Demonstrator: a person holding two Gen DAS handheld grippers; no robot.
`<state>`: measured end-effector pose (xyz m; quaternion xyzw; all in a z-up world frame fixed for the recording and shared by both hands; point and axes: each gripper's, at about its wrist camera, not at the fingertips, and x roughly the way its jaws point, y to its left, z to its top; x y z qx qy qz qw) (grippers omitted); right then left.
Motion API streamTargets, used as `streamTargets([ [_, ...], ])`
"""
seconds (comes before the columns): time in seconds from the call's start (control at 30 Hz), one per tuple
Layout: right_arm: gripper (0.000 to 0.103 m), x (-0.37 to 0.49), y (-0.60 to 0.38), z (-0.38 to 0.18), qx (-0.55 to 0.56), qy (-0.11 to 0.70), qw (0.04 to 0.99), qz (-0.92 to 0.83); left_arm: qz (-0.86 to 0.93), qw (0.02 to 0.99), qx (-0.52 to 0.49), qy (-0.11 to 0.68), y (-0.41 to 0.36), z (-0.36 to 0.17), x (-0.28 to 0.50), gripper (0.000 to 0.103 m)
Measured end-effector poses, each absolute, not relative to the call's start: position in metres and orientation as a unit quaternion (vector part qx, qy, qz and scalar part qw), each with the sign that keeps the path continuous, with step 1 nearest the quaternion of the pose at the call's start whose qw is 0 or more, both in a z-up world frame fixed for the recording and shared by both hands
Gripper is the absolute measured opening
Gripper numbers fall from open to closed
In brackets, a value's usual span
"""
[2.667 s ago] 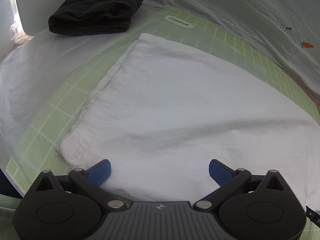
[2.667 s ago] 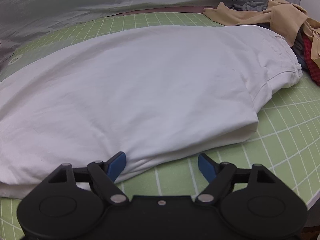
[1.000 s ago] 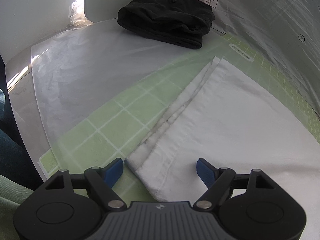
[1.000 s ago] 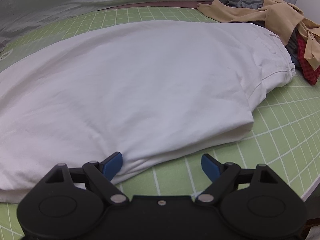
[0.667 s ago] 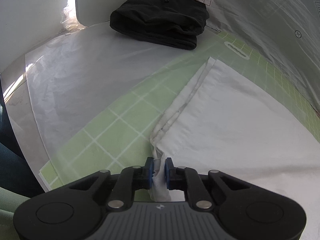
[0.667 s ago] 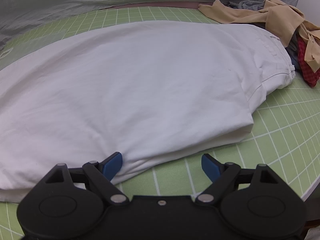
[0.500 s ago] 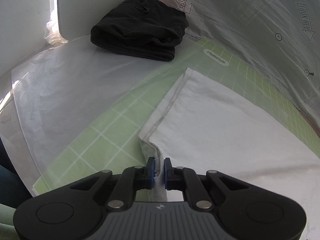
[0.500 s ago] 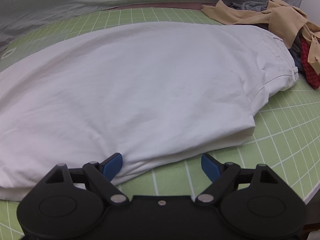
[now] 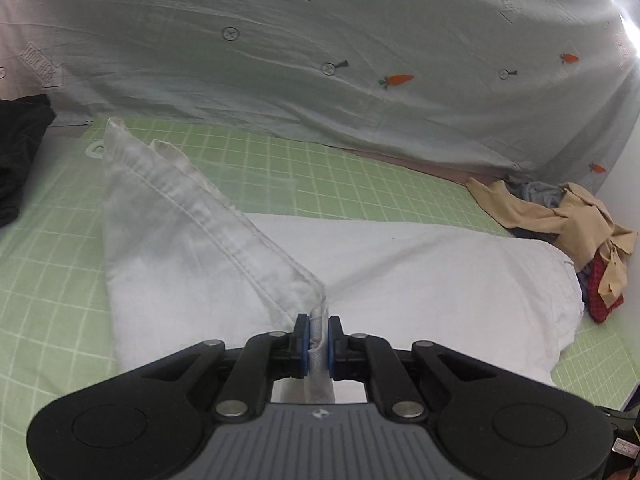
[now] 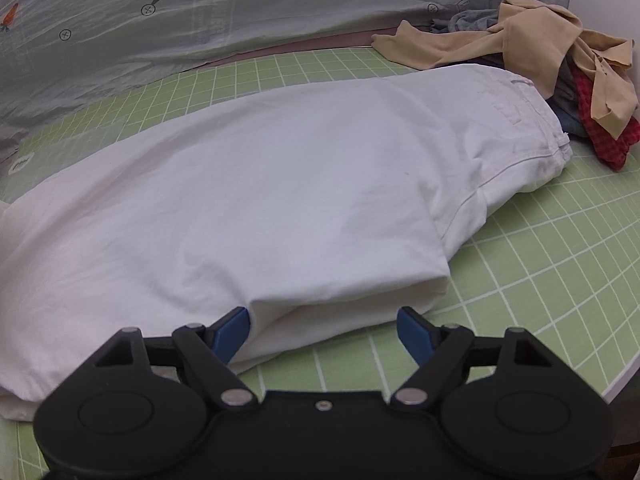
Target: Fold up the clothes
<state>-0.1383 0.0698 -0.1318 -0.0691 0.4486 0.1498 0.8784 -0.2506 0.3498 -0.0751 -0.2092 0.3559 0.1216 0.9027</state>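
White trousers (image 9: 420, 280) lie lengthwise on the green grid mat (image 9: 360, 184). My left gripper (image 9: 318, 338) is shut on the corner of their leg hem. The hem end (image 9: 180, 216) is raised off the mat and stretches back to the left in a taut sheet. In the right wrist view the trousers (image 10: 280, 184) lie flat, waistband at the far right. My right gripper (image 10: 324, 330) stands wide at their near folded edge, its jaws closing slowly. That edge lies between the fingers, and the pads do not press on it.
A loose pile of tan, grey and red clothes (image 9: 580, 232) (image 10: 560, 52) sits at the mat's far right. A folded black garment (image 9: 16, 148) lies at the far left. A grey sheet with carrot prints (image 9: 320, 40) rises behind the mat. The mat's edge (image 10: 624, 384) runs near right.
My left gripper shut on the hem corner, then lifted and swung it right over the trousers, rolling as it went. The right gripper rose slightly and its jaws narrowed a little.
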Motion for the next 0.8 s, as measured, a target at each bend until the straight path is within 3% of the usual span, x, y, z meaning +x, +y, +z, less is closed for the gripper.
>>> streamTargets([
  [0.17, 0.081, -0.132, 0.042, -0.131, -0.079, 0.45, 0.881, 0.124, 0.025, 0.875, -0.213, 0.434, 0.291, -0.131, -0.226, 0.009],
  [0.27, 0.081, -0.125, 0.026, -0.133, -0.064, 0.459, 0.878, 0.116, 0.077, 0.84, -0.245, 0.478, 0.287, -0.166, -0.22, 0.015],
  [0.33, 0.08, -0.12, 0.018, -0.134, -0.057, 0.462, 0.878, 0.114, 0.086, 0.831, -0.286, 0.47, 0.3, -0.168, -0.223, 0.017],
  [0.4, 0.081, -0.117, 0.015, -0.134, -0.054, 0.461, 0.878, 0.114, 0.088, 0.83, -0.294, 0.466, 0.306, -0.163, -0.225, 0.03],
  [0.6, 0.081, -0.11, 0.018, -0.136, -0.047, 0.461, 0.878, 0.118, 0.101, 0.843, -0.305, 0.432, 0.318, -0.137, -0.246, 0.047],
  [0.8, 0.081, -0.118, 0.034, -0.138, -0.052, 0.459, 0.879, 0.121, 0.146, 0.852, -0.264, 0.428, 0.336, -0.127, -0.262, 0.057],
])
